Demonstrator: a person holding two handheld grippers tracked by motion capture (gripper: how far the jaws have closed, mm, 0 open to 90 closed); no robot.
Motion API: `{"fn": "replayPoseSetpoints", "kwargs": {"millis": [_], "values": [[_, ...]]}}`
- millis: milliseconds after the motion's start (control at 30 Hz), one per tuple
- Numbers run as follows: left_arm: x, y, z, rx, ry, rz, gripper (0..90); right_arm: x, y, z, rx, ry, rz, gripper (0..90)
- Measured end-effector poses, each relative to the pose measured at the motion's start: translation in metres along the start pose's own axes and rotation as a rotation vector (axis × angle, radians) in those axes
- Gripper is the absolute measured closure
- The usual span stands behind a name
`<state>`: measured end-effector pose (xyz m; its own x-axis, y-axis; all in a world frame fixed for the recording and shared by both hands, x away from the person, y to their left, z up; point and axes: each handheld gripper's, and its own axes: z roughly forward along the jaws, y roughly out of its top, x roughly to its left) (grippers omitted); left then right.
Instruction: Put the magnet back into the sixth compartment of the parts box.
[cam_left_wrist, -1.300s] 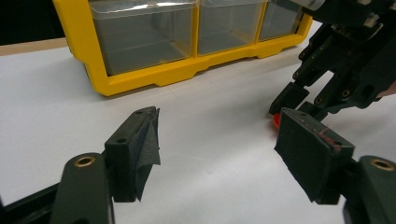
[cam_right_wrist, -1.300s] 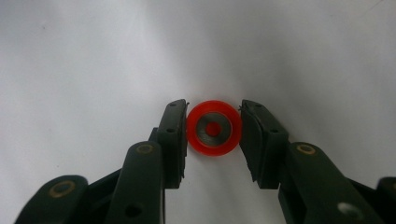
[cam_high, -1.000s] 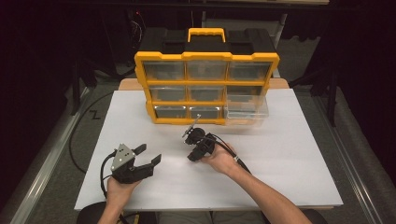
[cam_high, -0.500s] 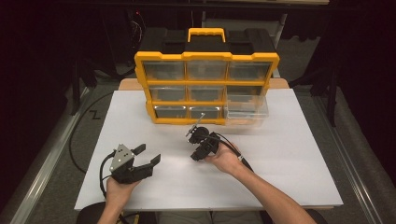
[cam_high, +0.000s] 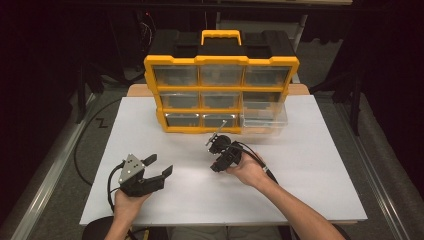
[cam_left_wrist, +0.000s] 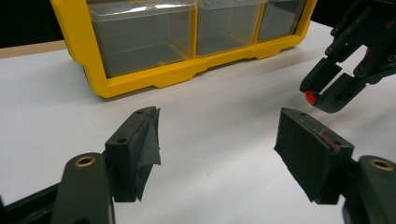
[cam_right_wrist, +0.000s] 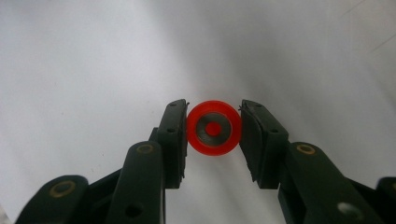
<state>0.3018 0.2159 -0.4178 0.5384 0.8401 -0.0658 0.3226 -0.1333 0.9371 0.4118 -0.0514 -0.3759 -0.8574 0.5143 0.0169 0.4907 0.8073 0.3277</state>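
High view: the right gripper (cam_high: 216, 150) hangs over the white bench (cam_high: 310, 165) before the yellow drawer cabinet (cam_high: 220, 95); the left gripper (cam_high: 157, 167) waits open. Left gripper view: jaws spread wide, empty. Right gripper view: jaws pinch a red ring (cam_right_wrist: 214, 128). Keep it squeezed level while carrying it to a drawer.

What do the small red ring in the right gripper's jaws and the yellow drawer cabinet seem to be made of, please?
The small red ring looks like translucent plastic or rubber: it glows evenly, around a dull grey, possibly metal, centre. The yellow drawer cabinet appears to be moulded matte plastic with rounded edges; its drawers look like clear, glossy plastic, since their insides show through.
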Motion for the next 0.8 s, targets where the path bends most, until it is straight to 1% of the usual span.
{"fn": "replayPoseSetpoints", "kwargs": {"millis": [267,333,400,433,467,500,600,800], "values": [[0.000,0.000,0.001,0.003,-0.002,0.002,30.5,-0.002,-0.006,-0.006,0.001,-0.003,-0.001,65.1],[0.000,0.000,0.001,0.003,-0.002,0.004,30.5,-0.002,-0.007,-0.008,0.009,-0.006,0.003,65.1],[0.000,0.000,0.001,0.000,-0.001,-0.001,30.5,-0.003,-0.008,-0.009,0.006,-0.007,0.000,65.1],[0.000,0.000,0.001,0.002,0.000,0.006,30.5,-0.004,-0.009,-0.009,0.005,-0.007,0.002,65.1],[0.000,0.000,0.000,0.001,-0.001,0.003,30.5,-0.004,-0.010,-0.010,0.004,-0.009,0.003,65.1],[0.000,0.000,0.000,0.001,-0.001,0.003,30.5,-0.004,-0.010,-0.011,0.012,-0.009,0.005,65.1],[0.000,0.000,0.001,-0.001,0.000,0.003,30.5,-0.004,-0.013,-0.013,0.002,-0.010,0.004,65.1],[0.000,0.000,0.001,-0.001,0.001,0.001,30.5,-0.006,-0.019,-0.017,0.008,-0.013,0.005,65.1]]}}
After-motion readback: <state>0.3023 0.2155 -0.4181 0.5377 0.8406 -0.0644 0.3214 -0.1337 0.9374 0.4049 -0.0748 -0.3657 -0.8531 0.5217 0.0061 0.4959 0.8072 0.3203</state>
